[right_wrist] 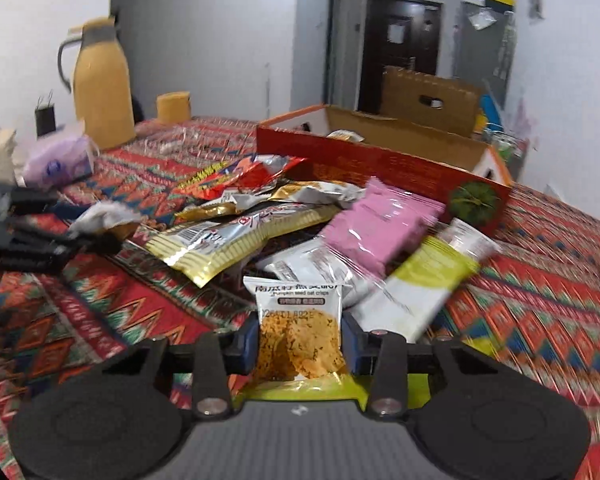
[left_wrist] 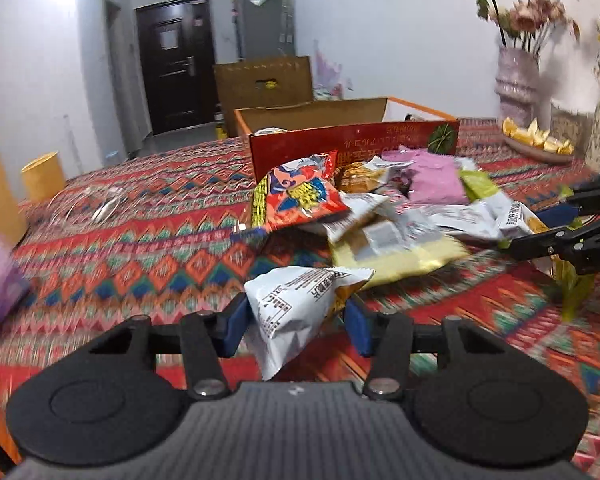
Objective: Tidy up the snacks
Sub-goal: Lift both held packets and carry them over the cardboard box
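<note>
The left gripper [left_wrist: 296, 320] pinched a white snack bag [left_wrist: 300, 300] between its fingers, and the right gripper [right_wrist: 300, 346] squeezed an oat crisp pack [right_wrist: 300, 332], probably to carry them to the red box [right_wrist: 380, 160] beyond the pile.

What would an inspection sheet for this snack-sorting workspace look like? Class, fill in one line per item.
Surface: patterned tablecloth, covering the table.
Job's things: snack packets heaped before the red box, which already holds a packet.
Clutter: tissue pack, yellow jug, yellow cup, flower vase, dish of orange pieces.
Tongs: left tongs shut on a white packet; right tongs shut on an oat crisp packet.
Cables: nothing seen.
Surroundings: dark door, cardboard carton.
</note>
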The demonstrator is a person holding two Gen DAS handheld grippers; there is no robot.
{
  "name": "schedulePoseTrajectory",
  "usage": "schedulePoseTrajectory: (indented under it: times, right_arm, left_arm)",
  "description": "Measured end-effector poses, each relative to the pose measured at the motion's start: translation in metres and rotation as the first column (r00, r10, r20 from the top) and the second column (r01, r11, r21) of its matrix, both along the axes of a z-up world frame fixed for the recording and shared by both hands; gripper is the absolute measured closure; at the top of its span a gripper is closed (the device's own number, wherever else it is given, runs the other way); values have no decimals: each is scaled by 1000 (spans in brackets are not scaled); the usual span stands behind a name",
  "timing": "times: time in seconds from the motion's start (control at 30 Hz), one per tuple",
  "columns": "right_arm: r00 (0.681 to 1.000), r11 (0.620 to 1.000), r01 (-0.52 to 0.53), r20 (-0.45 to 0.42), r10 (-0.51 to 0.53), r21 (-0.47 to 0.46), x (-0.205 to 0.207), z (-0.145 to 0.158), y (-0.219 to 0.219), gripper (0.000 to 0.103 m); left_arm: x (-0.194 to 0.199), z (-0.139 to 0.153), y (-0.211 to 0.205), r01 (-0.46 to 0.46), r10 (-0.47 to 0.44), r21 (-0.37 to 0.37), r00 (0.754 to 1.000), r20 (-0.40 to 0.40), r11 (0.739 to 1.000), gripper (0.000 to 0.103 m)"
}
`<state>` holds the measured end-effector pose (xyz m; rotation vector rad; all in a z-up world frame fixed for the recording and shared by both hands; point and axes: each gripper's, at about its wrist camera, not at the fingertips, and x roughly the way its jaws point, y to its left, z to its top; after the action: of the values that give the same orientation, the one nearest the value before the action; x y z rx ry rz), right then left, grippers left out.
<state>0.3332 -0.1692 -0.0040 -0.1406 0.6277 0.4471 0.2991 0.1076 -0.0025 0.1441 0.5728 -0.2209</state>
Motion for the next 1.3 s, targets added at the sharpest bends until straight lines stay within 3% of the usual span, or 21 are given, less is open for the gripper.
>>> schedulePoseTrajectory:
  times: [0.2,0.4,0.67,1.0,1.3]
  right_arm:
    - [998,998,56,23,-57,36,-50,13,-27,63]
    - [992,994,90,82,-95,66,-92,31,-50,63]
    - [984,986,116,124,-131,121,-130,41,-78,63]
    - [976,982,134,155,-154,132,-118,47,-104,63]
    - [977,982,77,185,-110,175,-42,99,-137,63]
  left_arm:
    - [-66,8,-7,-42,42,-74,999,2,996,51]
    - [-118,25,-23,-40,42,-69,999,25,997,51]
    - [-146,52,-45,-28,35,-88,996,82,996,51]
    - [-116,72,-64,-51,60,-78,992,112,996,51]
    - [-36,126,-58,-44,67,-148,985,159,988,51]
